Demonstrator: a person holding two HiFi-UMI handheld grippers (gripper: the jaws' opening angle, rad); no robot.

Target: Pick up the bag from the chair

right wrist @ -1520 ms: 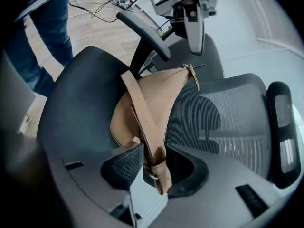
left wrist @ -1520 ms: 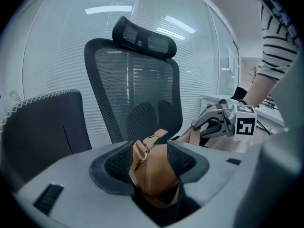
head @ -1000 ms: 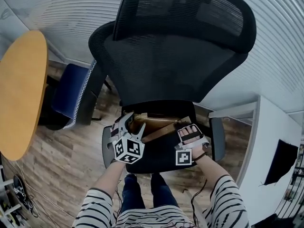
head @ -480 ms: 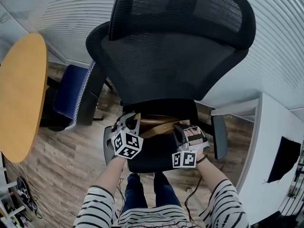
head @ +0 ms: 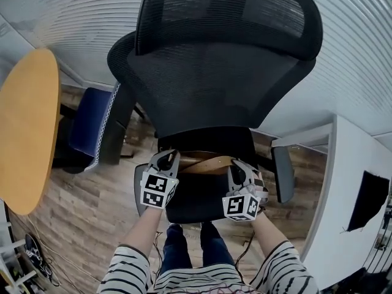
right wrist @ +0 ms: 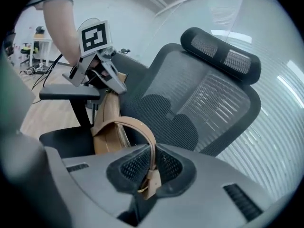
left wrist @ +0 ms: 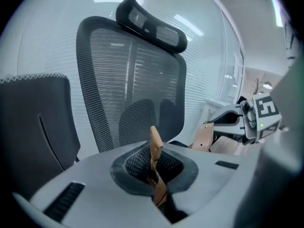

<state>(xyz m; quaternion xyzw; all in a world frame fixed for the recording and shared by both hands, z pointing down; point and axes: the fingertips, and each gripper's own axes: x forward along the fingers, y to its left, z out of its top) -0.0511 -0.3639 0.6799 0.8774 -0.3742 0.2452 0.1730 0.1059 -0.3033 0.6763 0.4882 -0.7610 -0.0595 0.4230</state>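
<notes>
The left gripper [left wrist: 154, 172] is closed tight on a tan strap end [left wrist: 156, 144] of the handbag [head: 208, 163], and the leather stands up between its pads. The right gripper [right wrist: 151, 172] has just been closing its jaws and now pinches the looped handle [right wrist: 135, 123] just above the buckle tab.

We find the handbag strung between the two grippers over the rear of the chair seat [head: 196, 201], just in front of the mesh backrest [head: 214, 97]. We cannot tell whether its base is clear of the cushion.

Risks noted:
- Both grips bear on narrow strap only, so in our judgement a sharp pull could draw the leather out of the pads.
- Raising one side faster than the other would tip the handbag.
- Swung outward, it could catch the armrest [head: 283, 173].

A round wooden table [head: 27, 133] and a blue chair [head: 89, 121] stand well apart and pose no obstruction.
</notes>
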